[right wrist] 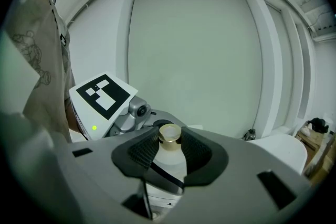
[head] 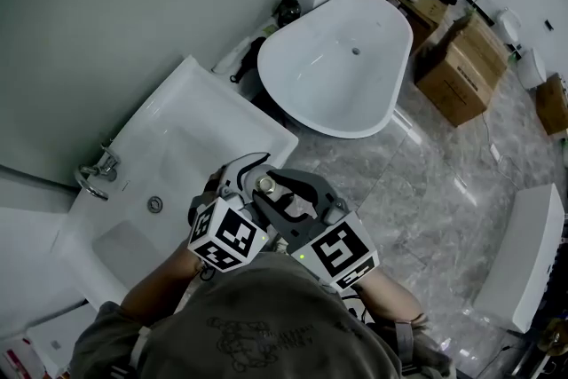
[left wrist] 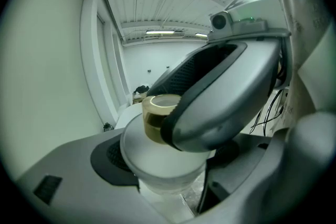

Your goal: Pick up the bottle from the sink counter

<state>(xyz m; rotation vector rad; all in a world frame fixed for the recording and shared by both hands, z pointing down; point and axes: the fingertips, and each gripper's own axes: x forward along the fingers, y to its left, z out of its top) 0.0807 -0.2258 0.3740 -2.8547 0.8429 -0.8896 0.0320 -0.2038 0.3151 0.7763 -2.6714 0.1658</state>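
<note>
bottle: white frosted body (right wrist: 170,164), upright, held in the air in front of the person. In the head view it sits over the near corner of the table, where the table meets the floor.
cap: gold (right wrist: 169,134), on top of the bottle, sticking up just above the right gripper's pads
right gripper (right wrist: 169,152): closed on the bottle's neck and shoulder just under the cap. Dark ribbed pads press on both sides, so the jaws stand fairly wide around it.
left gripper (left wrist: 173,157): also holding the bottle, lower down on the wide body, with a pad against each side. The right gripper's grey jaw crosses above it and partly covers the cap.
grippers together: both meet at the bottle, touching or nearly so, marker cubes toward the person
table: white (head: 257,133), left of the grippers, nothing standing on the part in view
sink: basin (head: 177,151) set in the table, drain (head: 155,205) in the middle, chrome faucet (head: 96,171) on the far left edge
bathtub: white oval (head: 337,75), beyond the table, near the wall
cardboard boxes: brown (head: 461,71), past the bathtub, on the floor
floor: grey marble tiles (head: 435,191)
person: head and shoulders at the bottom of the head view, one arm to each gripper
</note>
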